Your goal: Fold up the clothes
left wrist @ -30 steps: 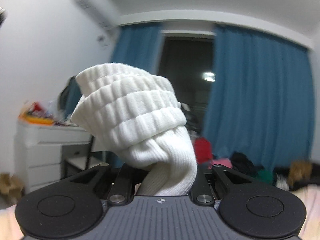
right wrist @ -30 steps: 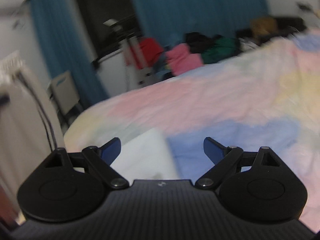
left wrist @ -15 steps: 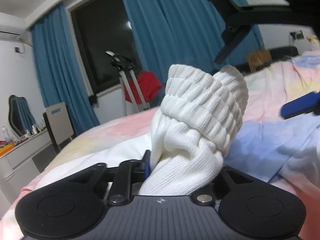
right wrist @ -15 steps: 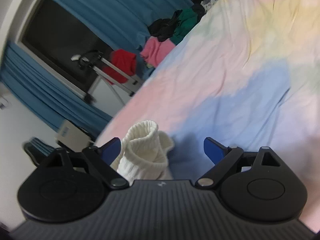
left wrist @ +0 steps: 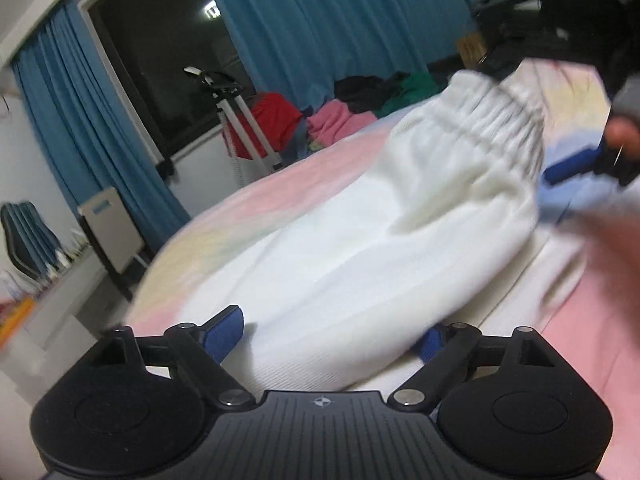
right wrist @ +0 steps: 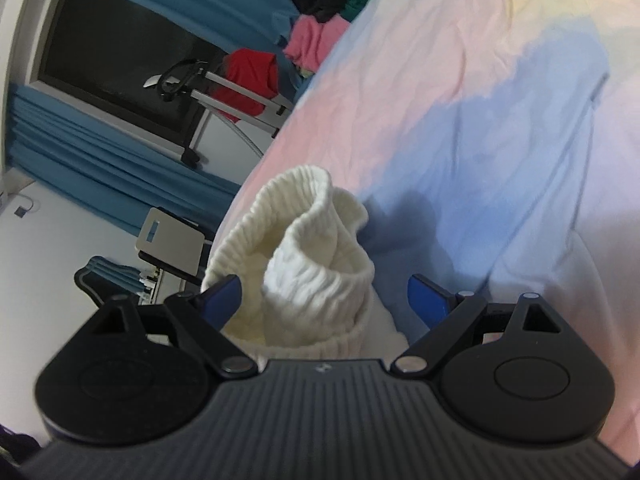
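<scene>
The white sock lies on the bed, its ribbed cuff raised and its body stretched back toward the left tongs. Those tongs are opening — the sock's near end sits in the gap between the blue pads, and the pads no longer press on it. The picture from this side is blurred, so the far edge of the cloth is hard to follow.

From the right wrist, the same sock shows as a bunched roll with the cuff folded open, resting on the pastel bedspread of pink, blue and yellow patches. The right tongs stand wide — the sock lies just ahead of them, nearer the left pad, and nothing is gripped.

In the left view a part of the right tongs appears beside the cuff, with a fingertip on it.

Beyond the bed are blue curtains, a dark window and a heap of clothes in red, pink, green and black.
</scene>
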### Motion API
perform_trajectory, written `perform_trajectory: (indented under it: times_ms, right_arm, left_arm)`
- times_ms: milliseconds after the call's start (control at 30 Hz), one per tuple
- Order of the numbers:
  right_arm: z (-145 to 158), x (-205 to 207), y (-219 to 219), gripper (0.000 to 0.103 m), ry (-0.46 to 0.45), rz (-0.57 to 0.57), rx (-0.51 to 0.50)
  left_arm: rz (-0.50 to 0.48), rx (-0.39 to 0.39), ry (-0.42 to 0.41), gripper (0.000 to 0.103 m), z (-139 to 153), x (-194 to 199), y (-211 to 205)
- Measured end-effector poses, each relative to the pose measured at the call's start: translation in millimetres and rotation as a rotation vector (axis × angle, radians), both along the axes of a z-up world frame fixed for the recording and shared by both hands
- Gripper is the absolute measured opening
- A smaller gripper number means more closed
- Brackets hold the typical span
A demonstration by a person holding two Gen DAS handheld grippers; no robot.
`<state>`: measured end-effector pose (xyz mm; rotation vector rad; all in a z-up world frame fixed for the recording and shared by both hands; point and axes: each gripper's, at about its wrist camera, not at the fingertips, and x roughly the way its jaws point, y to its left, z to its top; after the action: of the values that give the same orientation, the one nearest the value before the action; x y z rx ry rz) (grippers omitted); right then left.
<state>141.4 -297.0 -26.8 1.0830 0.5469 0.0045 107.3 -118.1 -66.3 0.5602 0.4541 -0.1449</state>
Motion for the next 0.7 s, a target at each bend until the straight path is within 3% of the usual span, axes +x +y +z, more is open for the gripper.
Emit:
perform_trajectory:
  times_ms: [100, 200, 333, 467, 700]
  right_arm:
    - [2, -13, -1, 0.092, -0.008, -0.036, 0.052]
    - [1, -24, -1, 0.092, -0.019, -0.055, 0.096]
    - [-3, -25, 3, 0.093, -0.003, -0.056, 0.131]
    - [-1, -40, 7, 0.094, -0.061, -0.119, 0.139]
    - [7, -26, 32, 0.094, -0.035, -0.019, 0.019]
  left_arm:
    - [0.030, 0.003, 0.002, 0.088, -7, -7, 27]
    - [0.056, -0.005, -0.026, 0.088, -8, -33, 32]
    - [0.082, -0.028, -0.045, 0.089, -7, -36, 40]
    - [0.096, -0.055, -0.053, 0.089, -4, -38, 40]
    - [0.100, -0.062, -0.063, 0.089, -4, -26, 41]
